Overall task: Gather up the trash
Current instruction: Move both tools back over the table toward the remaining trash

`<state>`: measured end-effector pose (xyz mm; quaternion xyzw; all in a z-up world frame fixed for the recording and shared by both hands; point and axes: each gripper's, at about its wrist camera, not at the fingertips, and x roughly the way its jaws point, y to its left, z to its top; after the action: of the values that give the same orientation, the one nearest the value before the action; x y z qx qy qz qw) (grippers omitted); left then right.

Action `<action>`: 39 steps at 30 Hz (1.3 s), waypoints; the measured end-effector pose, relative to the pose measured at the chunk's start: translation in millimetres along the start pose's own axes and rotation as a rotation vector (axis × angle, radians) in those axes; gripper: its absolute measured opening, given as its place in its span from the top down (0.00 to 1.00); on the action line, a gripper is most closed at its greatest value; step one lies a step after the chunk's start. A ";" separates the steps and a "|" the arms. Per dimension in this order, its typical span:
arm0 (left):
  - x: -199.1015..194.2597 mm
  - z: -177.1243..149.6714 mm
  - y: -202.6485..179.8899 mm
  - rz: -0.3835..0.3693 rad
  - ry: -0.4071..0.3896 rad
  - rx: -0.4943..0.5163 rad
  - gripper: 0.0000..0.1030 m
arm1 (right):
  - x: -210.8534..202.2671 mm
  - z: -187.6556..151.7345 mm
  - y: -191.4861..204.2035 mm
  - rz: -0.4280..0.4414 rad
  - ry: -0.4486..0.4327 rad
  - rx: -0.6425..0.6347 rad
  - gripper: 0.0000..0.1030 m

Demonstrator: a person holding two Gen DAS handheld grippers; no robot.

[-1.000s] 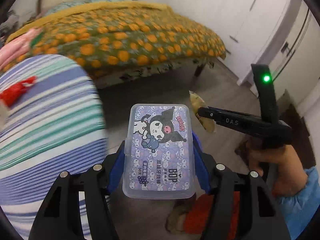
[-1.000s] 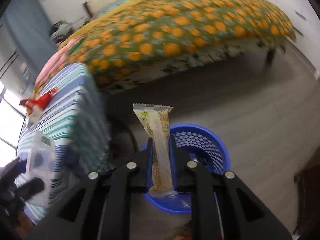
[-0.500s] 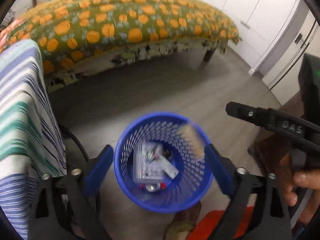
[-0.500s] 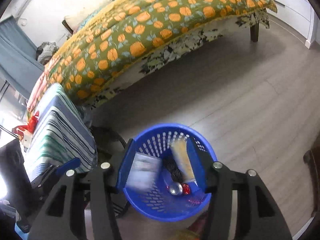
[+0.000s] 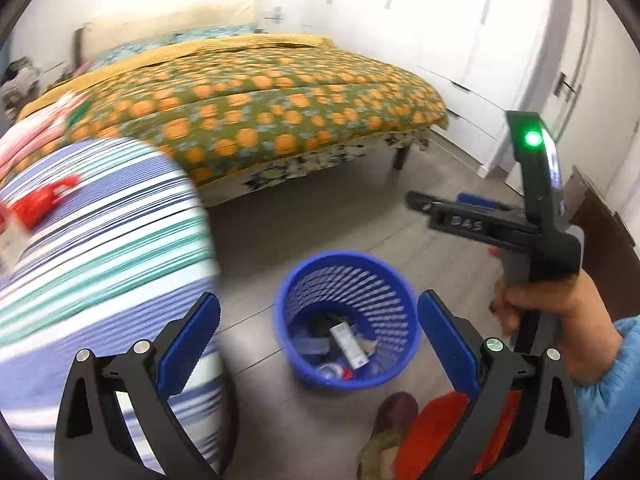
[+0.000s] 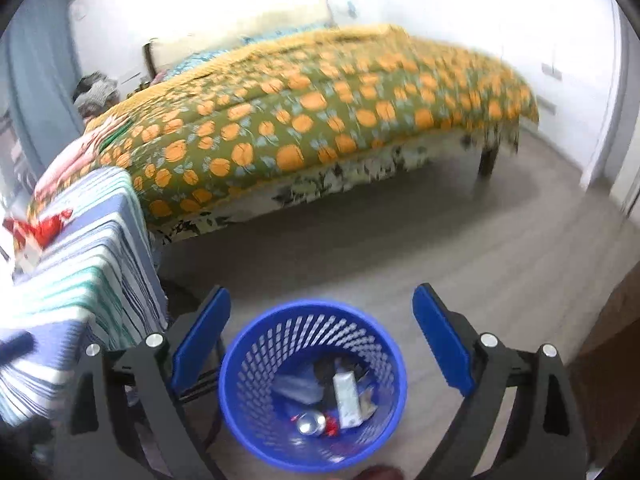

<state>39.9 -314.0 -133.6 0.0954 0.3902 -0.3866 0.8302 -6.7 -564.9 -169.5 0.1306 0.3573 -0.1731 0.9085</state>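
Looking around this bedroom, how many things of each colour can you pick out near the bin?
Blue: 1, the bin
Red: 1, a wrapper on the striped table
Silver: 1, a can in the bin
White: 1, a packet in the bin
Orange and green: 1, the bedspread
Total: 5

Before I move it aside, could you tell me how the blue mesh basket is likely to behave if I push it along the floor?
The blue mesh basket looks like thin perforated plastic holding only a few wrappers and a small can, so it is probably light. It should slide easily on the smooth floor. It narrows toward its base, so a high push might tip it.
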 end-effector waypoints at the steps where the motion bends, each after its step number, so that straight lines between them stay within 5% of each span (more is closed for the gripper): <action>1: -9.5 -6.2 10.4 0.008 -0.005 -0.013 0.05 | -2.5 -1.4 7.9 -0.007 -0.016 -0.032 0.13; 6: -62.0 -42.3 82.4 0.151 -0.021 -0.083 0.05 | -12.1 -23.0 66.2 0.002 -0.030 -0.189 0.13; 14: -111.9 -81.5 213.9 0.453 0.020 -0.252 0.05 | -45.6 -44.4 218.8 0.248 0.023 -0.351 0.13; 19: -132.3 -92.8 262.4 0.558 0.034 -0.319 0.05 | -39.5 -38.2 310.0 0.328 0.077 -0.463 0.12; 25: -146.4 -106.7 290.0 0.579 0.036 -0.374 0.05 | 0.6 -40.5 378.1 0.283 0.159 -0.555 0.11; 31: -147.9 -107.5 314.1 0.569 0.032 -0.410 0.05 | 13.7 -46.8 395.3 0.293 0.181 -0.533 0.09; 39: -118.2 -37.1 352.6 0.574 -0.032 -0.370 0.05 | 24.7 -44.2 391.0 0.312 0.221 -0.480 0.04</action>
<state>224.3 10.9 -124.0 0.0430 0.3978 -0.0613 0.9144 143.0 -200.2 -173.7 -0.0162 0.4603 0.0733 0.8846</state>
